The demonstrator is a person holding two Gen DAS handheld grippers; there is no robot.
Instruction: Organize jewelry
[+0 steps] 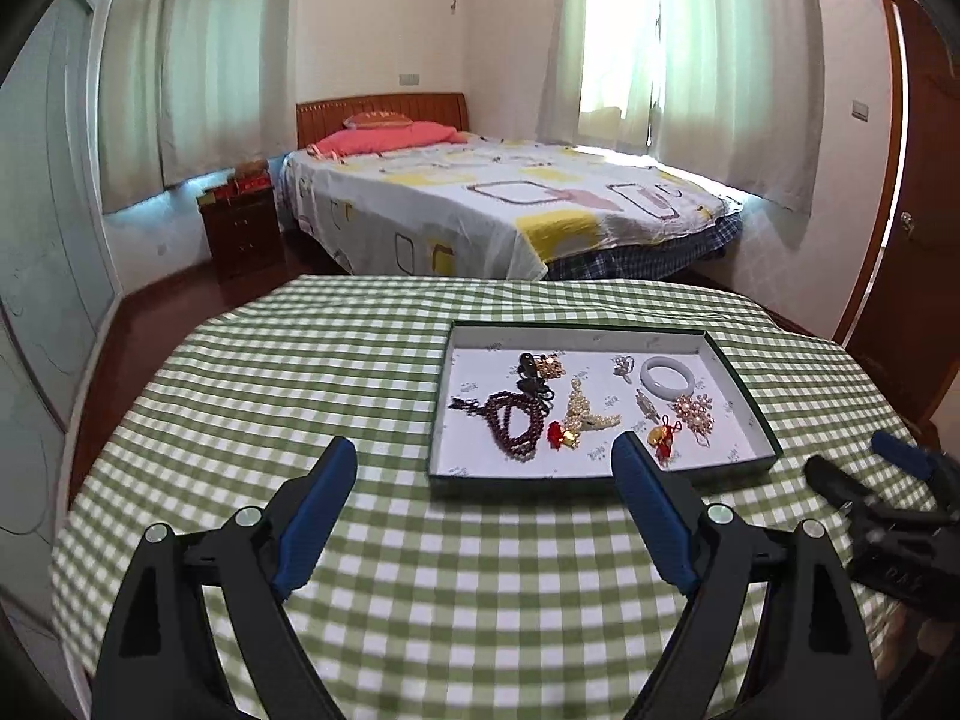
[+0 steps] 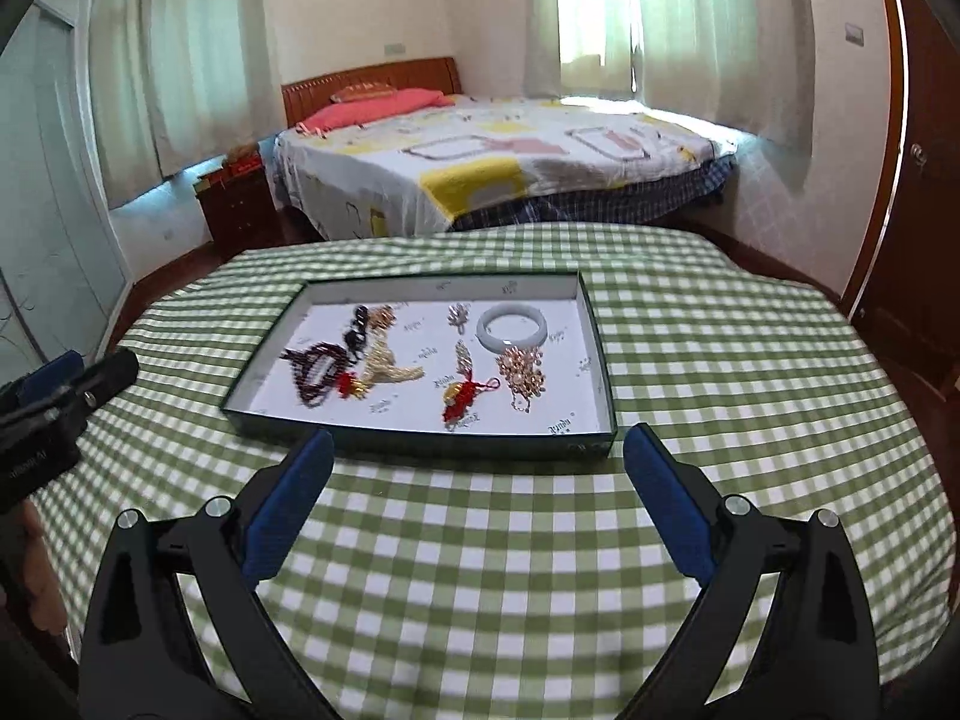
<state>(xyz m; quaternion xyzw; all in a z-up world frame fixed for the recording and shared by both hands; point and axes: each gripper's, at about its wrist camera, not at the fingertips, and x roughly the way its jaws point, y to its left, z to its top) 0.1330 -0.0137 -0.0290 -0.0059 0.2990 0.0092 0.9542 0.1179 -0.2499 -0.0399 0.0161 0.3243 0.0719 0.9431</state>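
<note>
Left gripper (image 1: 483, 468): jaws spread wide, nothing between the blue pads; held above the cloth, short of the tray's near left corner.
Right gripper (image 2: 480, 450): jaws released wide, empty; just short of the tray's near edge.
Tray (image 2: 420, 435): shallow, dark-rimmed, white-lined, on the green-checked tablecloth (image 2: 480, 540).
Jewelry: all inside the tray. Dark red bead necklace (image 1: 516, 423) at left, pearl piece (image 1: 579, 411) beside it, white bangle (image 1: 667, 376) at far right, pink-gold brooch (image 1: 696, 411) just in front of the bangle, red-gold charm (image 1: 663, 441) near the front edge.
Background: bed (image 1: 510, 204) beyond the table.

Bright daylight through curtained window (image 1: 624, 42); glare, fisheye-warped edges.
</note>
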